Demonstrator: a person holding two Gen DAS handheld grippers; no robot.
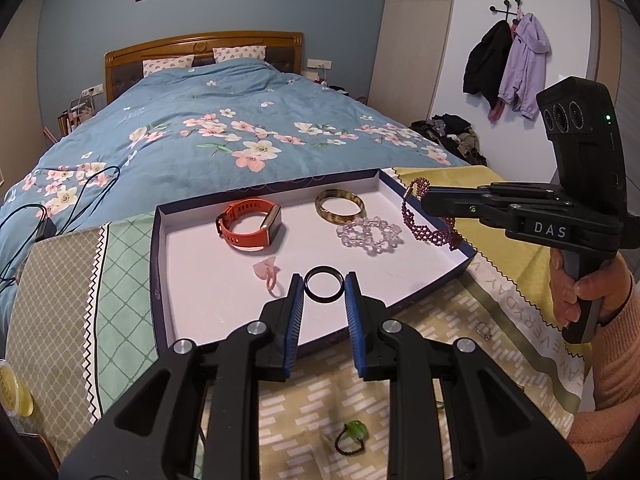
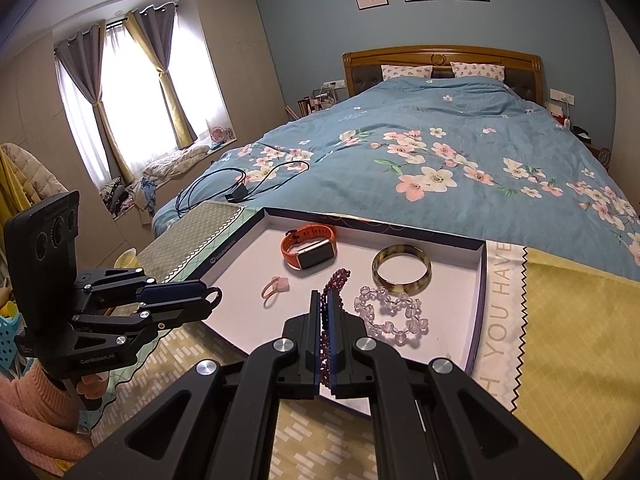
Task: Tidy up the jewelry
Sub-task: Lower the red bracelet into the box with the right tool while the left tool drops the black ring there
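Left wrist view only — green ring [image 1: 352,436] on cloth [image 1: 320,400], probably beaded.

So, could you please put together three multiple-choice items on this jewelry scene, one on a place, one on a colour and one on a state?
1. Where does the green ring lie?
A. in the tray
B. on the patterned cloth outside the tray
C. on the bed quilt

2. What colour is the watch strap?
A. orange
B. black
C. white

3. What are the right tongs doing?
A. standing open and empty
B. gripping the clear bead bracelet
C. shut on the purple bead bracelet

Answers:
1. B: it sits on the cloth beneath the left tongs, nearer the camera than the tray.
2. A: the strap is orange in both views.
3. C: the purple bead bracelet is pinched between the closed fingers and hangs above the tray.
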